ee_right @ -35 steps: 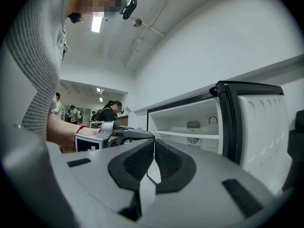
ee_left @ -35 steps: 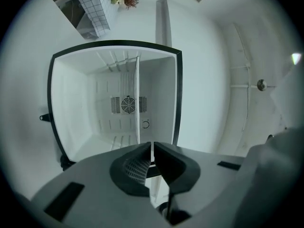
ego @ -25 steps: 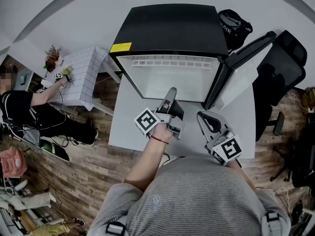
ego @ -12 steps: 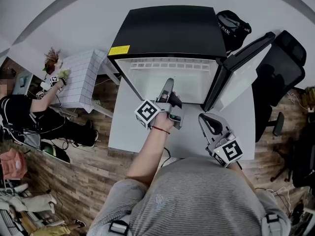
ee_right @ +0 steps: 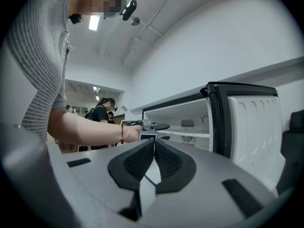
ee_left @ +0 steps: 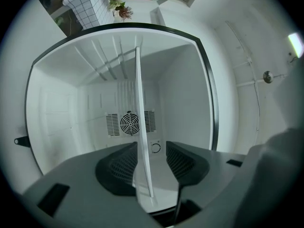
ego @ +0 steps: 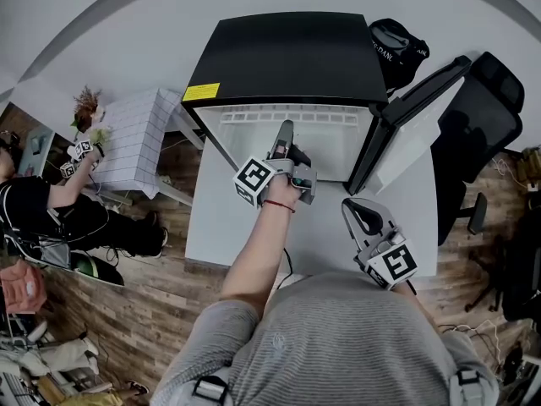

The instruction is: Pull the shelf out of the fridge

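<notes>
A small black fridge (ego: 287,53) stands on the white table with its door (ego: 414,100) swung open to the right. My left gripper (ego: 286,134) reaches into the opening. In the left gripper view the thin white shelf (ee_left: 141,127) runs edge-on between the two jaws of the left gripper (ee_left: 151,144). The jaws are opening: the shelf lies close to one pad and a gap shows at the other. My right gripper (ego: 359,210) hangs back over the table, shut and empty (ee_right: 154,141). From there the shelf (ee_right: 190,133) shows level inside the fridge.
The white table (ego: 220,218) carries the fridge. A black office chair (ego: 490,117) and a black bag (ego: 397,45) are at the right. At the left sits a person (ego: 51,201) beside a side table with a grid-patterned cloth (ego: 139,134).
My left gripper has moved forward from the table into the fridge opening. The right gripper has stayed in place.
</notes>
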Demonstrator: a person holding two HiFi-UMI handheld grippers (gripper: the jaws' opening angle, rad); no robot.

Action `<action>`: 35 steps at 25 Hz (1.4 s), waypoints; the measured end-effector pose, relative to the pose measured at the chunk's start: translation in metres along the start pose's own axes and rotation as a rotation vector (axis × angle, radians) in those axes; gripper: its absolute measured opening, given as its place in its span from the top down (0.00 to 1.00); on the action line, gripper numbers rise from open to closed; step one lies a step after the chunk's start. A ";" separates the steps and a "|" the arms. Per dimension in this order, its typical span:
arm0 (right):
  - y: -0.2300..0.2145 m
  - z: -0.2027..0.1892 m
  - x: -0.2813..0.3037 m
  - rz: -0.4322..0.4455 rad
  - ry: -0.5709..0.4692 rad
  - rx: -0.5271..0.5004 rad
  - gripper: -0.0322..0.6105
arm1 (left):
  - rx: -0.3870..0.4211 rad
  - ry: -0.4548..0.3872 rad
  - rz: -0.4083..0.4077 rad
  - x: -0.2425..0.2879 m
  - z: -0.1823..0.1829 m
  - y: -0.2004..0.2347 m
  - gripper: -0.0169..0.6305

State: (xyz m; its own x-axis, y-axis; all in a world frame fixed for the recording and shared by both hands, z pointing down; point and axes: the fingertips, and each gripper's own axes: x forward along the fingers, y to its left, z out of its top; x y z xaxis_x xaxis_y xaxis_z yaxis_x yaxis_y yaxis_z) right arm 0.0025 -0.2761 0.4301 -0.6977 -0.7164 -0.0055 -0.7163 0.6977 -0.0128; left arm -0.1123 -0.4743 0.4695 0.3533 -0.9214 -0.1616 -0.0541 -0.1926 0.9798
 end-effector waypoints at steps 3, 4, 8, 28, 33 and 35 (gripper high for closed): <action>-0.001 -0.001 -0.001 -0.002 0.003 0.011 0.93 | 0.008 -0.034 0.012 0.010 0.010 0.003 0.70; -0.002 -0.001 -0.001 -0.004 0.004 0.013 0.93 | 0.010 -0.045 0.014 0.013 0.013 0.004 0.70; -0.005 -0.002 -0.001 -0.012 0.009 0.016 0.93 | 0.010 -0.070 0.015 0.022 0.023 0.005 0.70; -0.014 -0.007 0.006 -0.026 0.033 0.017 0.93 | -0.045 -0.102 0.063 0.067 0.040 0.029 0.70; -0.015 -0.010 0.006 -0.025 0.035 0.011 0.93 | -0.080 -0.108 0.052 0.074 0.040 0.030 0.71; -0.016 -0.010 0.006 -0.026 0.036 0.009 0.93 | -0.087 -0.111 0.049 0.078 0.040 0.030 0.71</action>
State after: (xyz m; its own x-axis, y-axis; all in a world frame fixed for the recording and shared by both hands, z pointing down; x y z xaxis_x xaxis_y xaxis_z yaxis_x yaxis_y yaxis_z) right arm 0.0101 -0.2916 0.4403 -0.6786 -0.7338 0.0310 -0.7345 0.6783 -0.0217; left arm -0.1236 -0.5651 0.4813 0.2468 -0.9615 -0.1205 0.0140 -0.1207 0.9926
